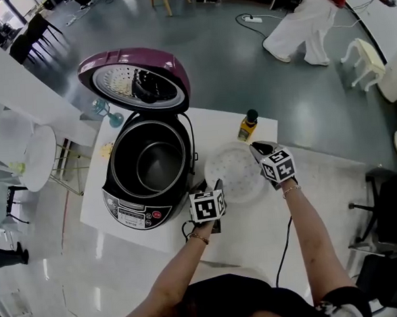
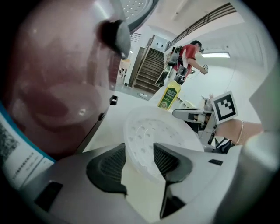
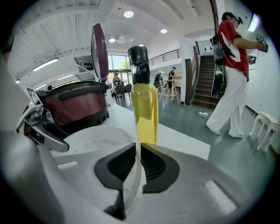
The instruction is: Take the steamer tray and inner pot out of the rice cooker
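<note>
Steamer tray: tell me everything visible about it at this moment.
The steamer tray is a round, shallow, translucent white plastic dish, its floor dotted with holes. It is out of the rice cooker, apparently resting on the white table to its right. The right tool pinches its far rim; the left tool has its jaws apart astride the near rim.

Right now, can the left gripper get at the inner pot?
Probably yes: lid up, steamer tray out, inner pot uncovered; the left gripper, open at the tray's rim, sits beside the rice cooker.
</note>
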Demonstrator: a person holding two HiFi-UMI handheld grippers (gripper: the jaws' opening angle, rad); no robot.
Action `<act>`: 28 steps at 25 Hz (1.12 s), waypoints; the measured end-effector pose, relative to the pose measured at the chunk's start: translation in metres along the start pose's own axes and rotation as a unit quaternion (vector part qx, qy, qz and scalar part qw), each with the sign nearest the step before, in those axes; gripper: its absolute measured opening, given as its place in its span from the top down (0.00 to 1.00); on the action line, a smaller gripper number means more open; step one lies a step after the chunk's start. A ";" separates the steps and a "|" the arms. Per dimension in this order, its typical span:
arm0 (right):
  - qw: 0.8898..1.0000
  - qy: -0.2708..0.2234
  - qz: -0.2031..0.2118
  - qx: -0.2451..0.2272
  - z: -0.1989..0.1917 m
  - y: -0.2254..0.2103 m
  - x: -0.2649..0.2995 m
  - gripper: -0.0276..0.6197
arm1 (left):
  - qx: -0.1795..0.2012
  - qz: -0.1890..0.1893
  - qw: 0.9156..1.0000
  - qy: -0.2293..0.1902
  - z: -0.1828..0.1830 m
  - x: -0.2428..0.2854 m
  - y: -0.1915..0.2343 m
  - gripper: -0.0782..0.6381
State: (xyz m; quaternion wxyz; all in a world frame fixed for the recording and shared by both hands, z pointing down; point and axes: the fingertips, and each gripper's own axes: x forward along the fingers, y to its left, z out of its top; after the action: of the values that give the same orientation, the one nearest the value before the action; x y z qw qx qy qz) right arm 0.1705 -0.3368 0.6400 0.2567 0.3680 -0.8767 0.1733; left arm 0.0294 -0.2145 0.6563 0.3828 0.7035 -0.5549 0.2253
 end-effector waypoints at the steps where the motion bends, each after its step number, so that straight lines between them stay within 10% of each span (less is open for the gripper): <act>1: 1.000 -0.001 -0.001 0.000 0.000 0.000 0.000 0.90 | 0.011 -0.001 1.000 -0.002 -0.001 -0.003 -0.003 0.62; 13: 1.000 -0.011 -0.011 0.006 -0.004 -0.001 -0.005 0.90 | 0.154 -0.064 0.986 -0.011 -0.035 -0.068 -0.045 0.57; 18: 0.997 -0.033 -0.047 0.045 -0.001 -0.002 -0.027 0.84 | 0.321 -0.062 0.930 -0.166 0.004 -0.155 -0.091 0.57; 24: 0.983 -0.107 -0.104 0.107 0.011 0.006 -0.079 0.83 | 0.332 -0.003 0.896 -0.294 0.073 -0.248 -0.073 0.65; 28: 0.982 -0.112 -0.106 0.108 0.030 0.039 -0.093 0.83 | 0.402 0.082 0.856 -0.316 0.128 -0.288 -0.024 0.65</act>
State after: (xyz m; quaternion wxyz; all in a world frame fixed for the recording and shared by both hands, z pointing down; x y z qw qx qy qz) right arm 0.1878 -0.2735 0.5571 0.1326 0.5013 -0.8320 0.1970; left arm -0.0431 -0.1376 0.3581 -0.1490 0.7817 -0.5624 0.2248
